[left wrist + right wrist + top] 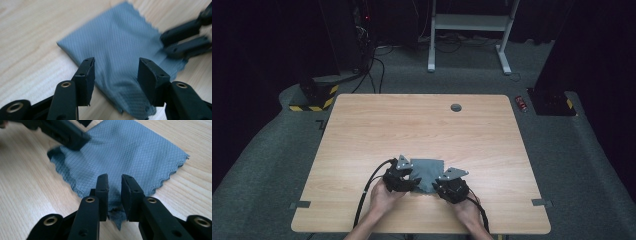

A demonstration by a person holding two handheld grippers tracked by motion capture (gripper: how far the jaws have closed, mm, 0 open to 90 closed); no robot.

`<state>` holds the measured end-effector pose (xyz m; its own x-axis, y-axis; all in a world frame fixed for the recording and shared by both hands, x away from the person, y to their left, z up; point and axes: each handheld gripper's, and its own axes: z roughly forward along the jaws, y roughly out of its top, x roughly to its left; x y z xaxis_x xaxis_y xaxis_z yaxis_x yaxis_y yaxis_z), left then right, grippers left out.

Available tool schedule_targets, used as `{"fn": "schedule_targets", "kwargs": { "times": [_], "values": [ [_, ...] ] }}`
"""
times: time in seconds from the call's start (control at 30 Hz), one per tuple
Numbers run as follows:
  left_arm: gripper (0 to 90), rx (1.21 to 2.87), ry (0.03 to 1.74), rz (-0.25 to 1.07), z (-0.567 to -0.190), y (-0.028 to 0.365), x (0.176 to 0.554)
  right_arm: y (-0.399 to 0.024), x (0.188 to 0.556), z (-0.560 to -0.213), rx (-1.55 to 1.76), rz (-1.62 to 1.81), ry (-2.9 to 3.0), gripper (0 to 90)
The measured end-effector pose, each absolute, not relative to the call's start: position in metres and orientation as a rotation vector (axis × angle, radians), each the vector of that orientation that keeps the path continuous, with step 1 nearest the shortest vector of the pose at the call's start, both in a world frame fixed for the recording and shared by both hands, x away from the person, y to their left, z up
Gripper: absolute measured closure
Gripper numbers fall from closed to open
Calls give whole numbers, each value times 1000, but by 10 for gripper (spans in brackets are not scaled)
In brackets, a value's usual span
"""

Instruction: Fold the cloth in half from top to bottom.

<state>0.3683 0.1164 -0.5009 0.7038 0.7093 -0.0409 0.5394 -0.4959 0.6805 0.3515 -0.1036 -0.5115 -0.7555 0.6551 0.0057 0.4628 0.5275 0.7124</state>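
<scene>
The left hand-held gripper (113,72) stood with jaws apart over the grey cloth (120,47), not pressing it. The right hand-held gripper (115,195) was clamped on the cloth's near corner. The cloth lay flat on the bench (362,130), near the middle of its front edge.

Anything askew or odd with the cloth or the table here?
Nothing damaged or spilled. The grey cloth lies folded on the table, but the corner at the right tongs is puckered up between the jaws rather than flat. The left tongs stand open over the cloth's other near corner.
</scene>
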Motion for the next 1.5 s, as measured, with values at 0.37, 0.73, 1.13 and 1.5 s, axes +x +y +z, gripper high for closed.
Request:
{"fn": "schedule_targets", "kwargs": {
  "times": [0.37,0.73,1.13,1.5],
  "values": [
    [462,2315,892,368,-508,133,350,-109,346,-516,913,998,2494,700],
    [463,2140,1014,310,-491,145,380,-118,387,-500,1065,1046,2404,651],
    [537,2128,1177,392,-510,125,425,-107,430,-510,1172,997,2415,768],
    [891,2212,1094,463,-505,112,442,-103,440,-506,1134,958,2404,899]
  ]
}}
